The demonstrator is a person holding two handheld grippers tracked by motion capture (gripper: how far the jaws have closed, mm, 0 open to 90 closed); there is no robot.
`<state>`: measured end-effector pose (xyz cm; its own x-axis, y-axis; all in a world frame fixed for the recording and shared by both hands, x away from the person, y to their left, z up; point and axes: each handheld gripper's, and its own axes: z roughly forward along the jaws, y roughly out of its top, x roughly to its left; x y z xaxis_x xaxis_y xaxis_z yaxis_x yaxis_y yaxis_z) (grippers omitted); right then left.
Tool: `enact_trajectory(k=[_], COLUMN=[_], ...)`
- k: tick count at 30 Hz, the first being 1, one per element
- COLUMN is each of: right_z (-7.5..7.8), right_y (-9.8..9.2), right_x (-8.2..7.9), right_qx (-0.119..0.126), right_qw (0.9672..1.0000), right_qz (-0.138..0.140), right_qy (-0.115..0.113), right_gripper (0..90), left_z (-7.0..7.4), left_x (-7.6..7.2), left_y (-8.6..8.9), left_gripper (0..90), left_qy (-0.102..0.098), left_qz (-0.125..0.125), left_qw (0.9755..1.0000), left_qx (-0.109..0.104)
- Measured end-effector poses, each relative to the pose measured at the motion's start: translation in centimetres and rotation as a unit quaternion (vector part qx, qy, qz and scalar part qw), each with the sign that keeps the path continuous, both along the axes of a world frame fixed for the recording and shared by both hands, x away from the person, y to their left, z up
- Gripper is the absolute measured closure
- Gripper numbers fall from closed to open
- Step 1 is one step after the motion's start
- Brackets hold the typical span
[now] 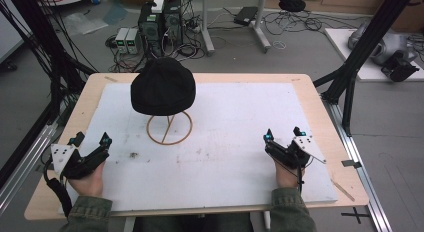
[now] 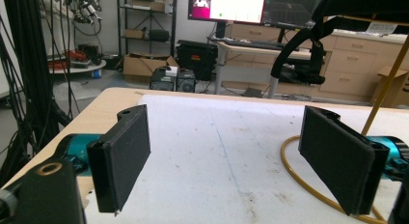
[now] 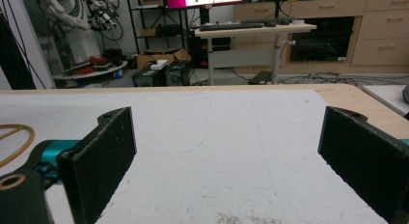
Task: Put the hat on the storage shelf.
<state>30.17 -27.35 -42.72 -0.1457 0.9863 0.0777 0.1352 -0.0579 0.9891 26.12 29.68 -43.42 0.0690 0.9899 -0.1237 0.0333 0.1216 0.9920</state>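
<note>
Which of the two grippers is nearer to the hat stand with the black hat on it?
The left gripper. The stand's yellow ring base lies on its side of the table's middle, while the right gripper is farther away.

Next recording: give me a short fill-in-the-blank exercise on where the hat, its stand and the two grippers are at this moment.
1. The black hat sits on top of a wire ____.
2. The jaws of the left gripper and the right gripper are both ____.
3. The stand's ring base rests on the white ____.
4. The gripper nearer the ring base is the ____ one.

Missing words: stand; open; board; left
</note>
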Motion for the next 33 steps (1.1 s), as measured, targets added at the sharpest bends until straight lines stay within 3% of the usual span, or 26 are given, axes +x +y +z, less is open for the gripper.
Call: enact_trajectory(k=[10,33], right_z=[0.05,-0.13], right_y=[-0.18,-0.33], right_x=[-0.03,0.17], right_qx=[0.002,0.009], right_qw=[1.0,0.9999], right_qz=[-0.006,-0.001], right_qy=[-0.005,0.008], right_gripper=[5.3,5.3], left_z=[-0.12,-0.35], left_x=[0.04,0.26], left_y=[-0.31,-0.04], left_gripper=[19.2,20.8], left_qy=[0.002,0.011], left_qz=[-0.01,-0.022], left_qw=[0.9999,0.9995], left_qx=[0.004,-0.021])
